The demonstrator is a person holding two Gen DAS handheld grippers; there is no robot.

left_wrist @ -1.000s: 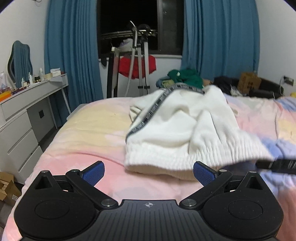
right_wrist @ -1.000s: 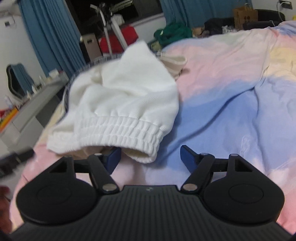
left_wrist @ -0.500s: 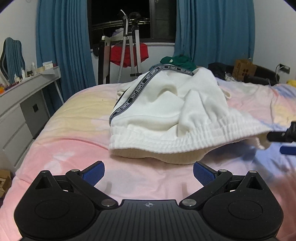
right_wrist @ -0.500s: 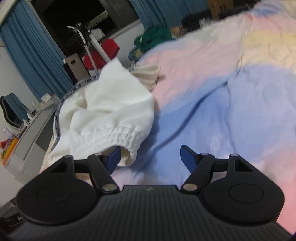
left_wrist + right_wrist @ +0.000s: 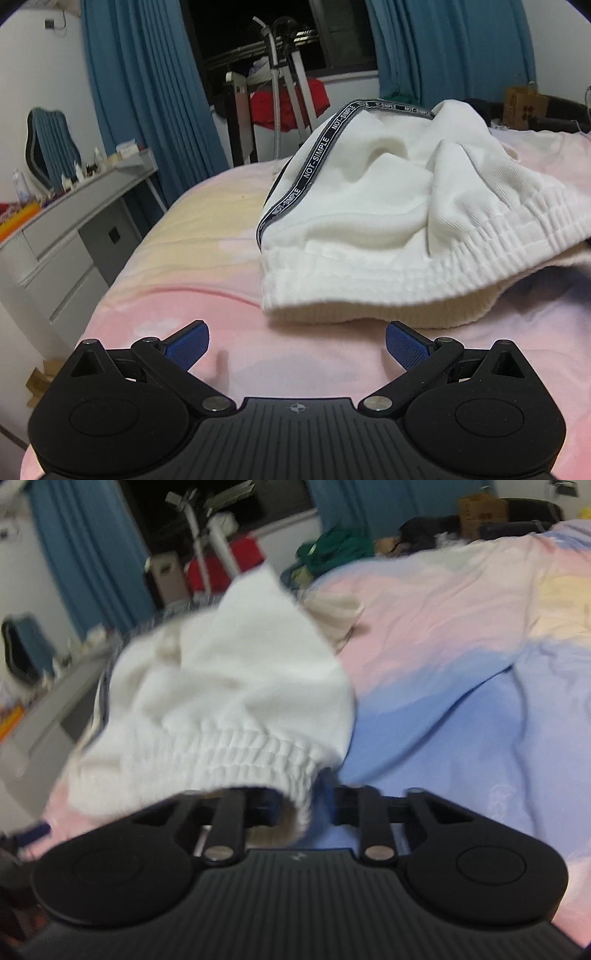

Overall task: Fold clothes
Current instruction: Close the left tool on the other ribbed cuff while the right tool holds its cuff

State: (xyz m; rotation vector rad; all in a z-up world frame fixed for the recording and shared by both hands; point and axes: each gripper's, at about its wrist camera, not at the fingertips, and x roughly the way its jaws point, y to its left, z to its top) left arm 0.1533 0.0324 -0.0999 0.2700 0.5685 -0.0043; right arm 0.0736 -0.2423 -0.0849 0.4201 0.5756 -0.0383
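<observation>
My left gripper (image 5: pixel 297 341) hangs low over the pink part of the bed (image 5: pixel 177 266), its jaws spread wide and holding nothing. The blue pads (image 5: pixel 188 345) show clear on both sides, with bare bedcover between them. Neither pad touches cloth; the nearest edge of the white garment (image 5: pixel 399 206) lies just beyond the fingertips.

That garment is a heap of white knit lying across the middle of the bed, bunched and humped up rather than flat. Its ribbed elastic band (image 5: pixel 424 273) runs along the near side, facing the left gripper. A dark printed stripe (image 5: pixel 314 158) runs up its left edge and over the top of the hump (the lettering reads NOT-SIMPLE).

My right gripper (image 5: pixel 314 805) has its jaws drawn in narrow, pinched on the ribbed end of the garment (image 5: pixel 229 701). The gathered band (image 5: pixel 251 753) drapes over the left finger and tucks down between the two. This view is blurred, so I cannot tell how much cloth sits between the pads. The garment here lies where the bedcover (image 5: pixel 461 709) turns from pink to blue.

Off the left edge of the bed stands a grey dresser (image 5: pixel 62 236) with small bottles on top. Blue curtains (image 5: pixel 147 92) hang beyond the far edge, either side of a dark window.
</observation>
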